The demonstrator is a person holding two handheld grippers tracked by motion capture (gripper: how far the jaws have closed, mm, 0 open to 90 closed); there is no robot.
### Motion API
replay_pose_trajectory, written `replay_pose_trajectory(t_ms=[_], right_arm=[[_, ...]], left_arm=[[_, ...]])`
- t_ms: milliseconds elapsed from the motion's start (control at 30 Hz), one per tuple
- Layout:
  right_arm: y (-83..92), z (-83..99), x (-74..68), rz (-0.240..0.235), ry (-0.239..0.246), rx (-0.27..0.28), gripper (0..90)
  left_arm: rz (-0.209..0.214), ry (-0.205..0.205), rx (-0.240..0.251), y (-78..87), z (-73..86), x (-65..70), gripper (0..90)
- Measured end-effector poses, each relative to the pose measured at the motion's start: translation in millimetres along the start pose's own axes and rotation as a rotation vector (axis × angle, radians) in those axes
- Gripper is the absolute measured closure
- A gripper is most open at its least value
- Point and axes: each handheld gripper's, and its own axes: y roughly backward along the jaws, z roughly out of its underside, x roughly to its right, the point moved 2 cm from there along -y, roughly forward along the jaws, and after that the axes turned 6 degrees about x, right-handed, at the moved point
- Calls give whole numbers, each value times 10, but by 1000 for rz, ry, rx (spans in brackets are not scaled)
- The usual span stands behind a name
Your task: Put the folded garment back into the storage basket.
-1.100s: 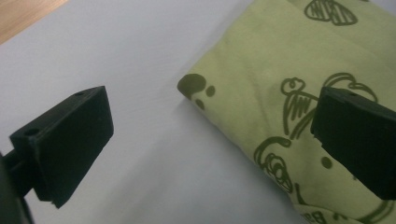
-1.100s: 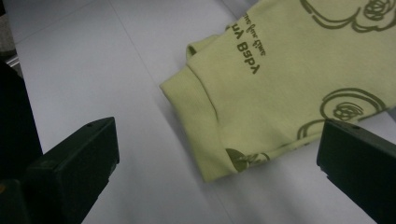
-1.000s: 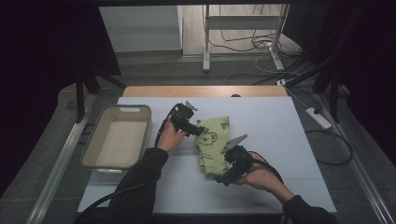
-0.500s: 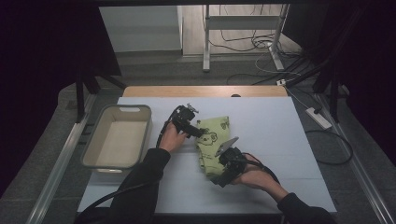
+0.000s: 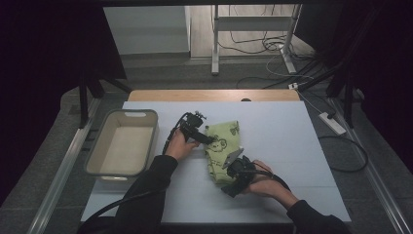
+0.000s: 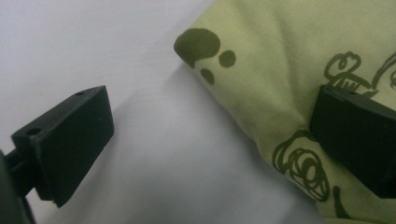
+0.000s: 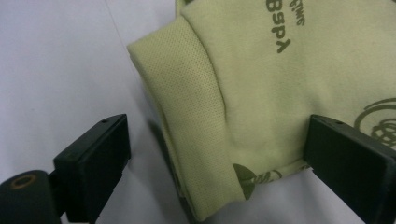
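Left gripper (image 6: 205,140) with jaws spread wide, nothing clamped: one jaw over bare white bench (image 6: 93,42), the other jaw over the printed edge of the green cloth (image 6: 280,70), the cloth's border running slantwise through the gap. Whether the jaw tips touch the fabric, cannot tell. Right gripper (image 7: 219,163) also released, jaws far apart, straddling a folded corner of the same cloth (image 7: 280,93); a ribbed, dotted hem of this corner lying between the jaws, nearer to one of them, with dark printed letters and a drawn figure farther along the fabric. From the high view: left gripper (image 5: 210,141) at the cloth's left side, near its upper half, held by the left hand (image 5: 180,145); right gripper (image 5: 234,161) at the lower end of the cloth (image 5: 225,144), held by the right hand (image 5: 263,181), a grey plate on top of it. Cloth lying folded and crumpled near the middle of the white bench (image 5: 292,136). Well to the left of it, a pale rectangular tub (image 5: 146,115), standing near the bench's left edge. Beyond the bench, a grey floor (image 5: 243,73) with cables and a white power strip (image 5: 332,122) at the right.
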Motion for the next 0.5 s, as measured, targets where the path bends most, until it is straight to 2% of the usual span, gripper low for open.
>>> replay_pose_trajectory(t_ms=[100,200,267,300,333,433,467,500], right_arm=[[9,1,10,5,2,0,129],[19,3,26,14,-2,9,180],[31,4,41,20,-4,12,228],[45,5,62,28,-8,17,286],[45,5,62,28,-8,17,286],[62,5,86,40,-13,20,361],[67,-4,91,47,-15,12,415],[67,-4,91,47,-15,12,415]], left_arm=[[44,39,-6,-3,7,-14,47],[67,34,-18,19,-6,-5,115],[94,36,-25,38,-18,15,206],[105,41,-26,44,-21,25,301],[119,46,-28,50,-22,33,301],[169,74,-25,58,-13,50,455],[178,81,-24,59,-8,53,509],[183,88,-24,61,-5,55,509]])
